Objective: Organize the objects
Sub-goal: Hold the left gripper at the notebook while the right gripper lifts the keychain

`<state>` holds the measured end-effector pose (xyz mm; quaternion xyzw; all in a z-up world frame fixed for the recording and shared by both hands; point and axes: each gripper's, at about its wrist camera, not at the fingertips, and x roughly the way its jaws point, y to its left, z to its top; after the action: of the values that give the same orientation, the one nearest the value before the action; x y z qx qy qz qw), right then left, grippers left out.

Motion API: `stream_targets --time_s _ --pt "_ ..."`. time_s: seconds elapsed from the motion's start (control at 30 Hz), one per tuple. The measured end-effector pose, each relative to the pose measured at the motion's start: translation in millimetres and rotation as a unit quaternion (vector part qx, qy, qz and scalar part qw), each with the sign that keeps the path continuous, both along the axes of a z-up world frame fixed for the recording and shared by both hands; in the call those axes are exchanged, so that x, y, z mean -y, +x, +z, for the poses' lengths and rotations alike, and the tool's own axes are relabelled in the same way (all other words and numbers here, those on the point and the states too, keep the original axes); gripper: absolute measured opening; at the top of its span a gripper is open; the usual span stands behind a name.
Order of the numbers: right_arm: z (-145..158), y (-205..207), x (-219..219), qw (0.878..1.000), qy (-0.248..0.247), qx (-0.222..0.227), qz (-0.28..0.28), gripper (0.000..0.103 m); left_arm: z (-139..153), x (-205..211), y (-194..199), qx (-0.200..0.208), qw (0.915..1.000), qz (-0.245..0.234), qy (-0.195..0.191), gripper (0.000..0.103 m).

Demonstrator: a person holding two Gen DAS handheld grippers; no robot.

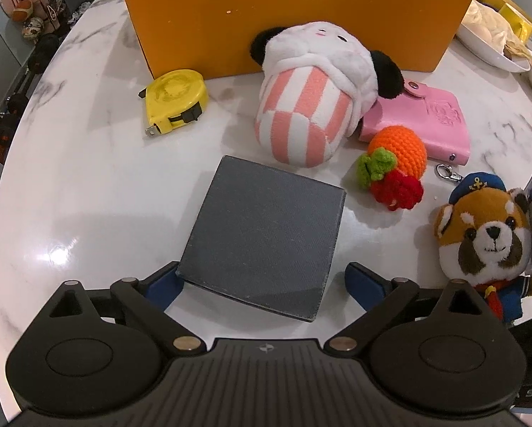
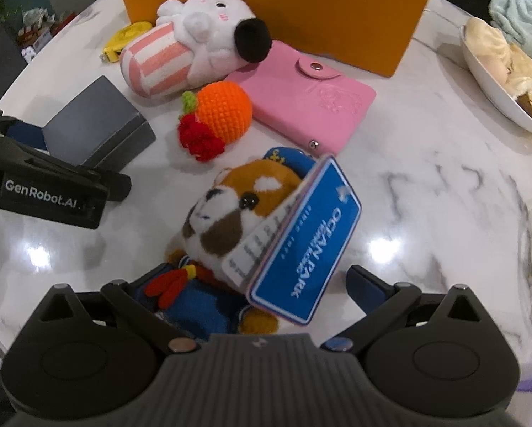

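Observation:
My left gripper (image 1: 262, 281) is open around the near edge of a flat grey box (image 1: 266, 235); it also shows in the right wrist view (image 2: 95, 124). My right gripper (image 2: 251, 284) is open around the body of a red panda plush (image 2: 230, 206) with a blue Ocean Park tag (image 2: 305, 238); the plush also shows in the left wrist view (image 1: 486, 238). A pink-striped white plush (image 1: 312, 96), a crochet orange with a red flower (image 1: 397, 156), a pink wallet (image 1: 426, 121) and a yellow tape measure (image 1: 175, 98) lie on the marble table (image 1: 88, 195).
A large orange box (image 1: 294, 10) stands at the back of the table. A white dish with cloths (image 2: 504, 71) sits at the right. The left gripper's body (image 2: 42, 185) reaches in from the left in the right wrist view.

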<state>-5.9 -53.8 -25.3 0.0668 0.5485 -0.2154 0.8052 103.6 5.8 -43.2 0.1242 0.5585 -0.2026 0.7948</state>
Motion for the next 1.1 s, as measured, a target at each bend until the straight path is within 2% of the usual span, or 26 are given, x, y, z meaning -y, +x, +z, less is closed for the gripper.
stream_targets --time_s 0.3,0.8,1.1 --pt "4 -16 7 1.000 -0.006 0.013 -0.012 0.102 0 -2 -3 0.000 1.0000 0.002 -0.001 0.103" --pt "1 -13 3 0.995 -0.003 0.006 -0.103 0.102 -3 3 -4 0.001 1.0000 -0.007 -0.004 0.103" --pt "-2 -22 -5 0.991 -0.022 0.038 -0.124 0.102 -3 2 -5 0.002 0.9999 -0.012 -0.005 0.103"
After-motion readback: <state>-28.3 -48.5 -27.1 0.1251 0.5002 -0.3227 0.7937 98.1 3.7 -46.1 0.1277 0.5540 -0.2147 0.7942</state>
